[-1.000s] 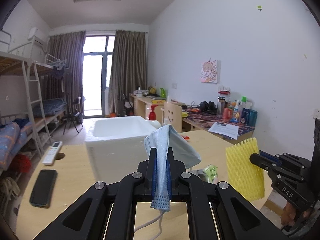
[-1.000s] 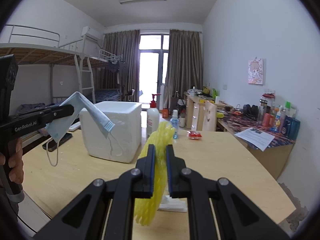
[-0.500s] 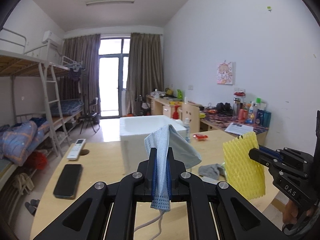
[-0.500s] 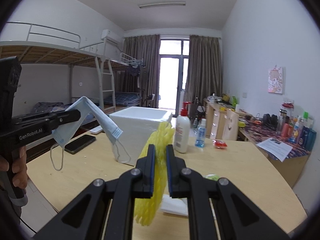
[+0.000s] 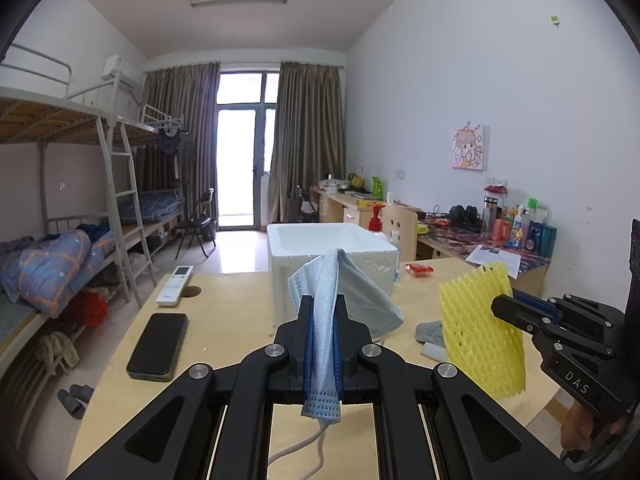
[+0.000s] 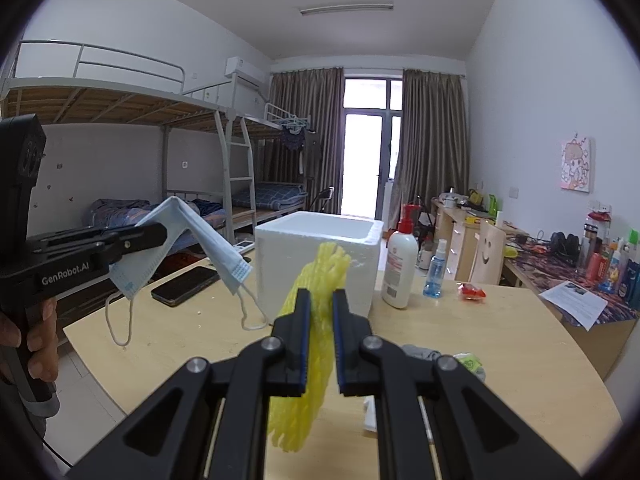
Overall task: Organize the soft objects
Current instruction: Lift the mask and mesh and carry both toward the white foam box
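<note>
Left gripper: your left gripper (image 5: 322, 316) is pinching a blue face mask (image 5: 340, 300) at its fold, jaws pressed onto the fabric; the ear loops dangle free below, clear of the worktop.
Right gripper: your right gripper (image 6: 320, 312) is clamped on a yellow foam fruit net (image 6: 308, 344), which hangs in the air, bowed between the jaws.
Step in hand: by my reading, you are carrying both soft items toward the white foam box (image 5: 332, 256); neither is deposited yet.
Next move: it calls for bringing each gripper over the open top of the box before spreading the jaws. Mind the mask loops; they may snag the rim.
Risk: the net is light and springy and could bounce out if dropped from high up.
Worktop, near: a grey cloth (image 5: 428, 332) and a white item, not identifiable, lie on the pale wooden worktop (image 5: 232, 312) just beyond the grippers; likely still to be sorted.
Worktop, left: a black phone (image 5: 158, 346) lies flat, a white remote control (image 5: 175, 279) farther on.
Worktop, right of box: a lotion pump bottle (image 6: 399, 268), a small blue spray bottle (image 6: 436, 274) and a red packet (image 6: 472, 291) stand apart from one another.
Room, far: bunk beds (image 5: 80, 184) line the left wall, cluttered desks (image 5: 492, 240) the right, and a curtained glass door (image 5: 240, 152) closes the end.
</note>
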Demonstrator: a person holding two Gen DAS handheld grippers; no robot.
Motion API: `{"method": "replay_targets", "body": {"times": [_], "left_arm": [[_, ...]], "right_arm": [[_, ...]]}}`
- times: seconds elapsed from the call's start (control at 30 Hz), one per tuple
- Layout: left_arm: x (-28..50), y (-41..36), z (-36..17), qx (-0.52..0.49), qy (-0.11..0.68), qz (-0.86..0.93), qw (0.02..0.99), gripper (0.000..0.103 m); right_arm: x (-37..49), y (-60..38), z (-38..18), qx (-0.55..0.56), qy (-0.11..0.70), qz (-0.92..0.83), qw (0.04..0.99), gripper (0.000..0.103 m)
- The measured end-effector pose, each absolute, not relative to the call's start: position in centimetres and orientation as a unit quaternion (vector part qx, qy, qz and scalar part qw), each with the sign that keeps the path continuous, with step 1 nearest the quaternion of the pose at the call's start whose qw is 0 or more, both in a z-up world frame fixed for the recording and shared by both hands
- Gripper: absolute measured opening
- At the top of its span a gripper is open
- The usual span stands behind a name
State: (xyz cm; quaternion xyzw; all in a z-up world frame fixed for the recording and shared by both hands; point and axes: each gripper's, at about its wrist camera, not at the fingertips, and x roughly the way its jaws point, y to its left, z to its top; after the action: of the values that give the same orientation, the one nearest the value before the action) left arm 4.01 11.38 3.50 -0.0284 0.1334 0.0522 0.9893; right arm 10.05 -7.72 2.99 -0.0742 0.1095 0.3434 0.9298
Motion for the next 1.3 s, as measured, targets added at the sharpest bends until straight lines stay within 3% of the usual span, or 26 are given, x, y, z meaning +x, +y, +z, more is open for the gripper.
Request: {"method": "replay_targets", "body": {"times": [1.3], "left_arm": [[8.5, 11.8, 5.9, -0.028, 0.149, 0.042, 0.988, 0.008]], "right_arm": [[13.2, -6.9, 5.8, -0.068, 0.119, 0.342, 0.930, 0.013]]}}
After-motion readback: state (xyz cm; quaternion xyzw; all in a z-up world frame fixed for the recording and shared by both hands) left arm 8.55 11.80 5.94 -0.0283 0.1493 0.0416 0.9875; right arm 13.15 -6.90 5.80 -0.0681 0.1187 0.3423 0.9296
